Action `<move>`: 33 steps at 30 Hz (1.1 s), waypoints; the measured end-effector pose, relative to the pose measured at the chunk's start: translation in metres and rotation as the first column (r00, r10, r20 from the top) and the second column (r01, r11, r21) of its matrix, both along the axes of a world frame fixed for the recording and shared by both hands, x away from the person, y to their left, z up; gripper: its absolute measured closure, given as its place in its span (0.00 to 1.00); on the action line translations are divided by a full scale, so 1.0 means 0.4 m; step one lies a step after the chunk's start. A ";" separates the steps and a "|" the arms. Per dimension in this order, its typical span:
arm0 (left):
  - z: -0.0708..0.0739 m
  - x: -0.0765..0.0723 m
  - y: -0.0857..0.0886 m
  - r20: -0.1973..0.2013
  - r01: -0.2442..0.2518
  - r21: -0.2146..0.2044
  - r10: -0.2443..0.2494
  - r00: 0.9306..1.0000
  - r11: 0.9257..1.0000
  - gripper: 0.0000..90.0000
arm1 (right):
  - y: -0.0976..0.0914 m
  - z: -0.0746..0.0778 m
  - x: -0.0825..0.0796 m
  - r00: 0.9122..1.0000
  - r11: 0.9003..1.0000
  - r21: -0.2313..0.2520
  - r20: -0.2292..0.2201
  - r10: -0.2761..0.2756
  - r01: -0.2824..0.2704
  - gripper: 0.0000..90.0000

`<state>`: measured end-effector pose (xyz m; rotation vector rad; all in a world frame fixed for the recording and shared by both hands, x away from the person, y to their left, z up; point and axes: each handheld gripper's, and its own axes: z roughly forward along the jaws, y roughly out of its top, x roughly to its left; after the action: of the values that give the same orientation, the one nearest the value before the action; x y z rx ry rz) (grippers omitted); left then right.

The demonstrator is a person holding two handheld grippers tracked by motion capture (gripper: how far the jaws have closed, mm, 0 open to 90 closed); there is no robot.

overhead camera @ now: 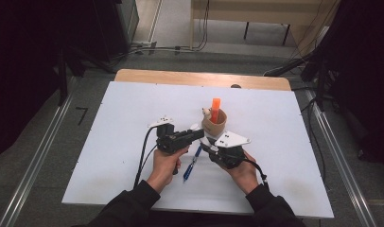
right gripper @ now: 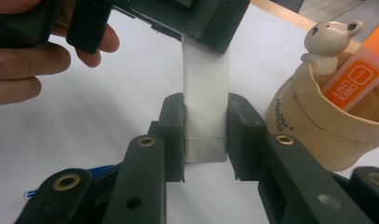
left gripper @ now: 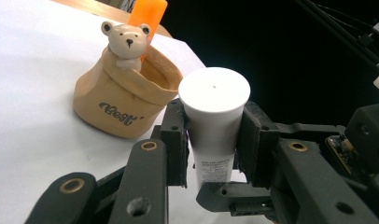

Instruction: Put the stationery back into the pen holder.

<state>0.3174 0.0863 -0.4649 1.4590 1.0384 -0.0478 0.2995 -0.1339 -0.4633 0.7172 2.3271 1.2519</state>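
White board (overhead camera: 133,123) covers most of the wooden table (overhead camera: 180,77), with grey floor and metal rails past its side edges and dark stands behind. Wide bare surface lies to the left of the left gripper and to the right of the right gripper, and more stretches beyond both toward the far edge; the near edge runs just under the person's sleeves.

Both hands meet near the middle of the board. The left gripper (overhead camera: 196,134) points across toward the right gripper (overhead camera: 210,145), and the two nearly touch. Between them is a white tube (left gripper: 214,126), held from both ends. The left gripper's pads press on the tube just under its round cap, one on each side, so it is clamped there. The right gripper (right gripper: 205,135) is clenched on the flat crimped end of the same tube (right gripper: 205,116), with the other gripper's black body right above it.

Just beyond the two grippers stands a tan bag-shaped holder (overhead camera: 214,122) with a small bear (left gripper: 126,42) on its rim and an orange marker (overhead camera: 215,108) upright inside. It sits close beside the tube without touching it.

A blue pen (overhead camera: 192,164) lies on the board between the two hands, nearer the person.
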 end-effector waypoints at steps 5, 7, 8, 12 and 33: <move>0.012 0.001 -0.001 0.045 -0.018 0.011 0.018 0.999 1.000 0.75 | -0.003 0.000 0.005 1.000 1.000 0.008 -0.023 -0.015 0.015 0.63; 0.017 0.005 0.000 0.063 -0.027 0.019 0.025 0.998 0.999 0.75 | -0.006 0.000 0.008 0.999 0.999 0.016 -0.036 -0.030 0.031 0.58; 0.019 0.006 -0.001 0.070 -0.033 0.020 0.032 0.997 0.999 0.75 | -0.009 0.001 0.010 0.999 0.999 0.020 -0.040 -0.036 0.037 0.56; 0.028 0.014 0.000 0.103 -0.059 0.026 0.057 0.993 0.998 0.75 | -0.019 0.000 0.022 0.994 0.997 0.031 -0.075 -0.075 0.077 0.47; 0.080 0.089 -0.040 0.155 -0.122 0.066 0.111 0.982 0.990 0.75 | -0.038 -0.020 0.054 0.972 0.987 0.014 -0.176 -0.157 0.161 0.35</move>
<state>0.3532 0.0703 -0.4329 1.4429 1.0086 0.1849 0.3210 -0.1491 -0.4714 1.0396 2.3379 1.1947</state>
